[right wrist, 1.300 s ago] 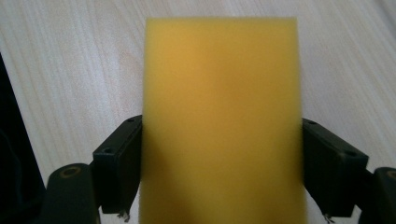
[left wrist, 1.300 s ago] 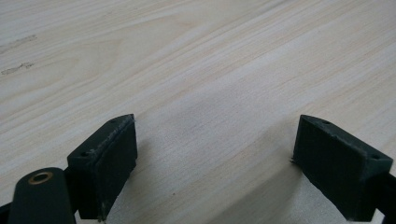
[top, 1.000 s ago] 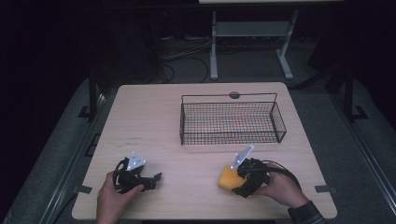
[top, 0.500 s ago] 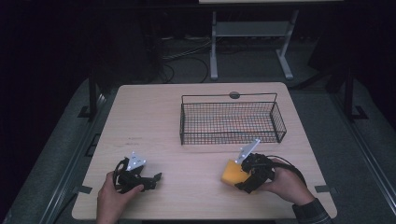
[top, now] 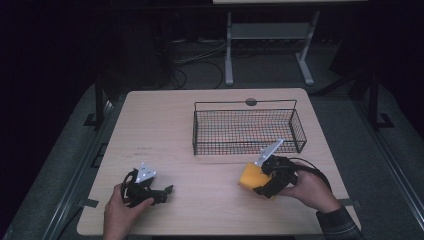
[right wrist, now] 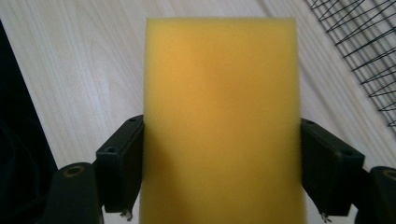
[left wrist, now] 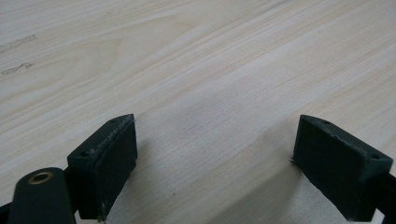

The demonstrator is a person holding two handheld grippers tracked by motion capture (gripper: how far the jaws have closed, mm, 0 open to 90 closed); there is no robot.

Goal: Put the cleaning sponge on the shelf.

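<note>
Right claw (top: 260, 182): I see it clamped on a yellow sponge block (top: 248, 176), one black jaw pressing each long side; the right gripper view shows the sponge (right wrist: 219, 121) standing up between the jaws and reaching well past their tips. In the high view the sponge sits at the front right of the surface (top: 165, 120), just in front of the wire basket (top: 247, 131) and apart from it. I cannot tell from that view whether the sponge's lower edge touches the wood. The right hand (top: 307, 190) wraps the claw's body from behind, with the grey three-cornered plate tilted up toward the basket and a cable looping round the hand.

Left claw (top: 165, 192): jaws wide apart, nothing between them. The left gripper view gives bare light wood (left wrist: 210, 84) between and beyond the two pads, and the claw (left wrist: 215, 158) sits low over the grain. In the high view I see it at the front left of the surface, held by the left hand (top: 120, 212), pointing roughly toward the right claw and well apart from it.

Basket: black wire, rectangular, at the right rear half of the surface, its long side facing me. Its mesh corner (right wrist: 359, 42) shows at the upper right of the right gripper view.
</note>
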